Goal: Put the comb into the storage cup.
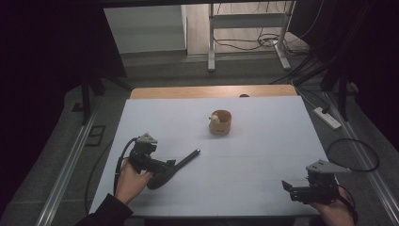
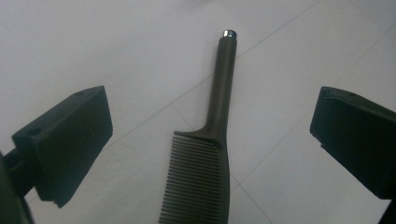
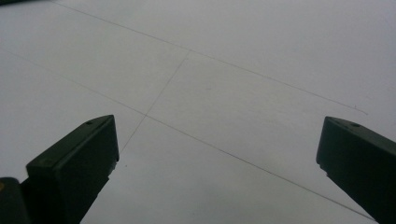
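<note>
Between my left gripper's (image 2: 212,154) spread jaws lies the dark comb (image 2: 205,177), flat on the white table (image 1: 244,155), handle toward 2 o'clock, untouched. At 4 o'clock my right gripper (image 1: 294,188) hangs released, jaws wide. Wooden cup (image 1: 219,122) sits at 12.

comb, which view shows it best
The left gripper view: the comb lies between the open tongs, teeth and handle clear. In the high view it is small and dark beside the left gripper.
</note>
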